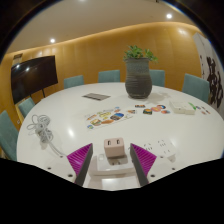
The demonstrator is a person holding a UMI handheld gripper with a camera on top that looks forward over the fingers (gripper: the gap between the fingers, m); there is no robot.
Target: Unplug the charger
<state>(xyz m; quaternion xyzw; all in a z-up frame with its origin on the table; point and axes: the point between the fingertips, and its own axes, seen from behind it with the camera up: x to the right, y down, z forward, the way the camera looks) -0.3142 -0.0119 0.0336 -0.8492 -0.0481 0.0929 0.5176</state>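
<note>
The power strip [112, 172] under the charger [115, 150] is mostly covered by the charger and by the gripper [113, 160] fingers flanking it, so its sockets cannot be seen. The small cards [108, 117] farther along the table [60, 105] are too small to read. The white cable [42, 128] tangle hides its own ends.

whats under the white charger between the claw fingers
The white charger sits plugged into a white power strip lying on the white table. The open claw flanks it without touching. Its prongs and the socket are covered.
</note>
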